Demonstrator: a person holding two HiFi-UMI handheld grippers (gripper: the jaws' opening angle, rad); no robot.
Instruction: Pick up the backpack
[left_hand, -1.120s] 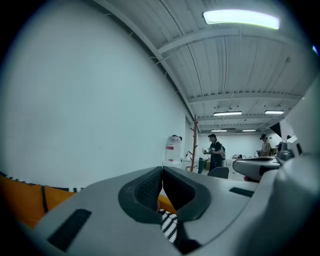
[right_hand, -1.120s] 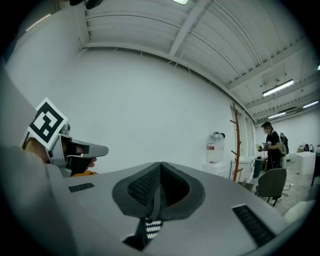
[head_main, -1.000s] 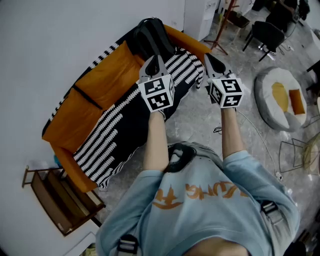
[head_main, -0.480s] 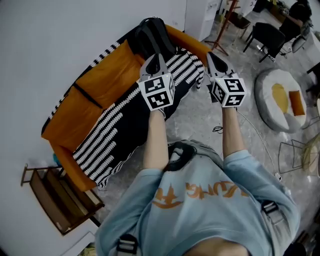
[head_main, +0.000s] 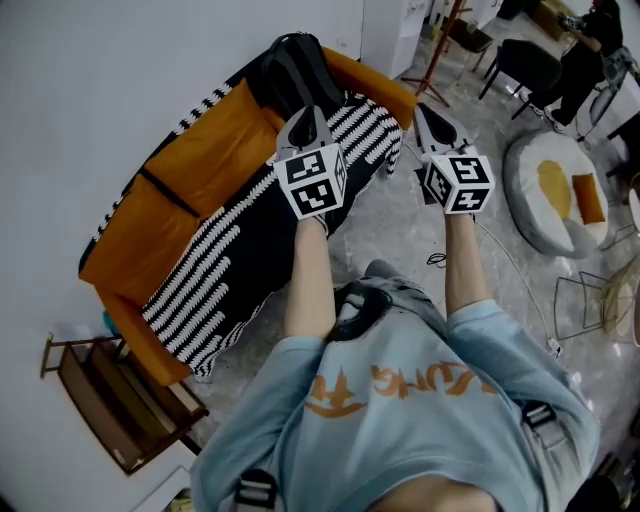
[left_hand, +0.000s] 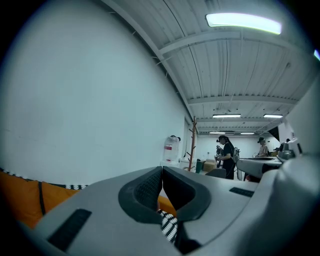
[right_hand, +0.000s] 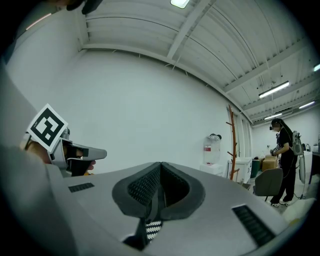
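A black backpack (head_main: 291, 72) rests on the far end of an orange sofa (head_main: 190, 165), above a black-and-white striped blanket (head_main: 245, 240). My left gripper (head_main: 306, 117) hovers level over the blanket, just short of the backpack, shut and empty. My right gripper (head_main: 429, 112) hangs over the floor beside the sofa's end, also shut with nothing in it. In the left gripper view the shut jaws (left_hand: 161, 172) face the white wall, with orange cushion (left_hand: 25, 200) and a bit of blanket (left_hand: 170, 227) below. The right gripper view shows its shut jaws (right_hand: 160, 167) and the left gripper (right_hand: 75, 152) beside them.
A round white floor cushion (head_main: 553, 195) lies at the right, with black chairs (head_main: 522, 65) and a wooden coat stand (head_main: 440, 50) beyond. A wire rack (head_main: 590, 300) and a cable (head_main: 500, 262) are on the floor. A wooden side table (head_main: 110, 395) stands at the sofa's near end.
Both grippers stay shut and nearly still. The head view has shifted a little, so the sofa and backpack sit slightly further up and left.
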